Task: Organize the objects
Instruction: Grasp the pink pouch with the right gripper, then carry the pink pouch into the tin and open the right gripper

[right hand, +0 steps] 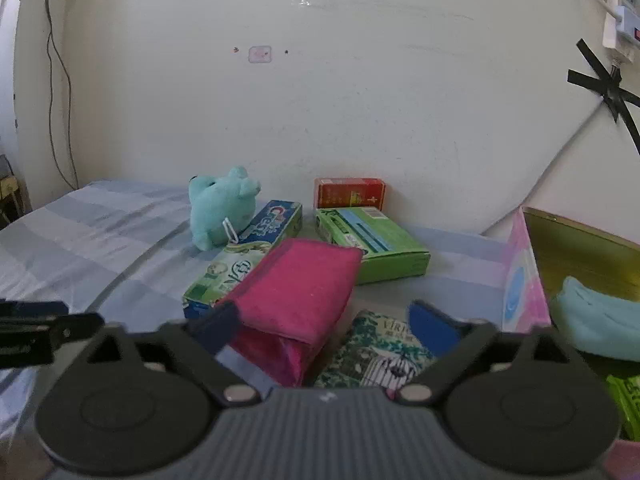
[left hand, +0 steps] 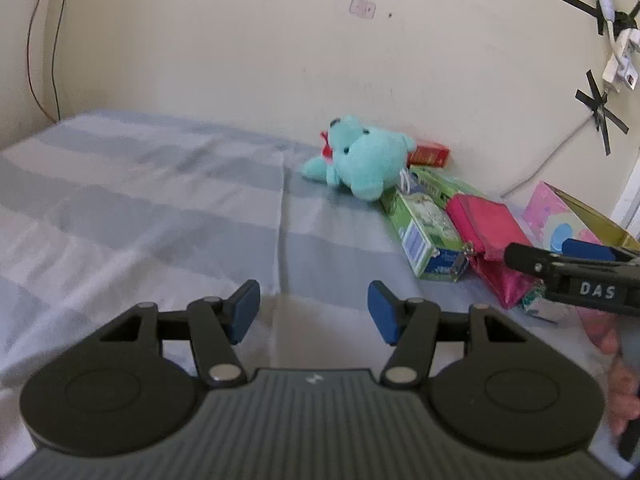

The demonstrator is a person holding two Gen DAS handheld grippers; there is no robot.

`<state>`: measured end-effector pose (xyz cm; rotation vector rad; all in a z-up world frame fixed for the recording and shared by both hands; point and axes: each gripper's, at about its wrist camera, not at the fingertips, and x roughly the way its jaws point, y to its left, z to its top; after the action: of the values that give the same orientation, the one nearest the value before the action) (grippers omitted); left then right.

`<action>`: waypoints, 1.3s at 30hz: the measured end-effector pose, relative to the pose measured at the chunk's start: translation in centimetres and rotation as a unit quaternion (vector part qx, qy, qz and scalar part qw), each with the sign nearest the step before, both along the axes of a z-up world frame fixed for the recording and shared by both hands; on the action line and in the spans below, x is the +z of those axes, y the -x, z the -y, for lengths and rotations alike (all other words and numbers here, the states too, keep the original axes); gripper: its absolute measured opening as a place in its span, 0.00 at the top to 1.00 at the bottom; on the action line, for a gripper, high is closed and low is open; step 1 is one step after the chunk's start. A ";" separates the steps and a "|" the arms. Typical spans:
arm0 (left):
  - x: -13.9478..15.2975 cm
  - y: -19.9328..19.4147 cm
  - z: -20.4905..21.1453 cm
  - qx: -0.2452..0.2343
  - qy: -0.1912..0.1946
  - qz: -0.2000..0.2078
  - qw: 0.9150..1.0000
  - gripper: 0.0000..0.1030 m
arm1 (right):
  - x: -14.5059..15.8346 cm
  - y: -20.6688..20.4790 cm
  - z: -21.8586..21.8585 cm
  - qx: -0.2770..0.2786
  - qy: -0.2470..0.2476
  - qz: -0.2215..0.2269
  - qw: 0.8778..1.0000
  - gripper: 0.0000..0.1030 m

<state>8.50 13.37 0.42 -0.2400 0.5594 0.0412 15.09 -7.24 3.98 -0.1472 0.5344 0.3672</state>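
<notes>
We hold the left gripper (left hand: 312, 308) over the striped sheet (left hand: 140, 208), jaws apart, nothing between | our right gripper (right hand: 326, 330) has its jaws spread around the pink pouch (right hand: 298, 292) | pouch leans on the toothpaste box (right hand: 240, 256), book (right hand: 376, 354) beside | teal plush (right hand: 220, 204) by the wall.

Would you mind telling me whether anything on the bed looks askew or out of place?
Yes: the pink pouch leans tilted, propped on the toothpaste box, and the teal plush toy lies toppled on that box's far end. The green box and red box sit scattered by the wall.
</notes>
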 end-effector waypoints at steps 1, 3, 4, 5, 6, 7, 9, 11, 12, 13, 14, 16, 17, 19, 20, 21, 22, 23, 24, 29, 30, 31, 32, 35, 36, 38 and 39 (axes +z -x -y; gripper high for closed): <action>-0.2 -0.1 -0.1 -0.001 0.009 -0.006 1.000 0.40 | -0.4 0.4 -0.3 -0.001 0.001 0.004 1.000 0.03; -0.7 1.0 0.3 0.008 0.019 -0.004 1.000 0.36 | -0.4 0.3 -0.5 -0.005 0.001 0.004 1.000 0.04; -0.7 1.1 0.3 0.006 0.024 -0.005 1.000 0.35 | -0.4 0.7 -0.6 -0.001 0.001 -0.002 1.000 0.05; -0.8 1.4 0.5 0.007 0.027 -0.005 1.000 0.35 | -0.7 0.5 -0.9 0.016 -0.001 -0.017 1.000 0.05; -0.8 1.5 0.5 0.004 0.031 -0.006 0.999 0.34 | -0.9 0.7 -1.4 0.031 0.000 -0.028 0.999 0.06; -0.8 1.7 0.6 0.004 0.035 -0.006 0.999 0.33 | -1.1 0.9 -2.0 0.040 0.007 -0.033 0.999 0.08; -0.8 1.8 0.5 0.002 0.049 -0.006 0.999 0.33 | -1.8 0.9 -3.4 0.047 0.045 -0.021 0.998 0.13; -0.9 1.8 0.2 0.002 0.063 -0.006 0.998 0.33 | -2.4 0.7 -4.2 0.040 0.078 -0.003 0.996 0.13; -0.9 1.9 -0.1 0.003 0.070 -0.006 0.998 0.33 | -2.5 0.6 -4.4 0.038 0.082 0.000 0.996 0.13; -0.9 1.9 -0.3 0.003 0.077 -0.006 0.997 0.33 | -2.6 0.5 -4.4 0.037 0.081 0.001 0.996 0.13; -1.0 1.4 -0.8 -0.001 0.082 -0.006 0.997 0.33 | -2.6 0.4 -4.4 0.035 0.078 0.002 0.996 0.12; -1.0 1.3 -1.0 -0.003 0.086 -0.007 0.996 0.33 | -2.7 0.3 -4.3 0.033 0.078 0.005 0.996 0.13; -1.0 1.3 -1.0 -0.003 0.086 -0.007 0.996 0.33 | -2.8 0.2 -4.4 0.033 0.079 0.007 0.996 0.18; -1.0 1.1 -1.1 -0.005 0.084 -0.007 0.996 0.33 | -2.8 0.0 -4.3 0.029 0.081 0.010 0.996 0.36; -1.0 1.1 -1.0 -0.005 0.084 -0.007 0.996 0.33 | -2.7 -0.1 -3.9 0.037 0.076 0.009 0.996 0.51; -1.0 1.1 -1.1 -0.003 0.084 -0.006 0.996 0.33 | -2.7 -0.1 -3.8 0.043 0.070 0.004 0.997 0.73; -1.0 1.3 -0.9 0.002 0.083 -0.006 0.997 0.33 | -2.8 -0.3 -3.6 0.045 0.070 -0.005 0.997 0.74; -1.0 1.3 -1.0 0.004 0.083 -0.006 0.997 0.33 | -2.9 -0.1 -3.7 0.043 0.070 -0.006 0.997 0.74; -1.0 1.3 -1.0 0.006 0.083 -0.005 0.996 0.33 | -2.9 0.2 -3.6 0.044 0.071 -0.006 0.997 0.74; -1.0 1.0 -1.4 0.007 0.080 -0.003 0.997 0.33 | -2.6 2.4 -2.5 0.055 0.059 -0.004 0.997 0.75; -1.0 1.1 -1.4 0.008 0.081 -0.002 0.997 0.33 | -2.5 3.1 -2.1 0.062 0.054 -0.010 0.997 0.75; -1.0 1.1 -1.5 0.009 0.083 -0.001 0.997 0.33 | -2.4 3.9 -1.7 0.070 0.047 -0.017 0.996 0.75; -1.0 1.1 -1.5 0.009 0.086 0.000 0.996 0.33 | -2.3 4.6 -1.0 0.080 0.037 -0.026 0.996 0.75; -0.9 1.4 -1.6 -0.006 0.105 0.013 0.994 0.29 | -2.1 7.3 1.4 0.114 0.008 -0.049 0.992 0.75; -0.7 1.5 -1.5 -0.022 0.112 0.021 0.993 0.27 | -2.1 8.4 1.9 0.123 0.010 -0.047 0.991 0.76; -0.6 1.6 -1.1 -0.052 0.119 0.030 0.991 0.27 | -2.2 10.7 2.8 0.140 0.036 -0.038 0.989 0.76; -0.5 1.7 -0.7 -0.071 0.122 0.033 0.989 0.27 | -2.3 11.7 3.3 0.146 0.051 -0.035 0.987 0.75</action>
<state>6.79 14.08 -0.07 -0.4373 0.5132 -0.1742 3.42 -10.51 1.64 -0.3142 0.6022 0.6335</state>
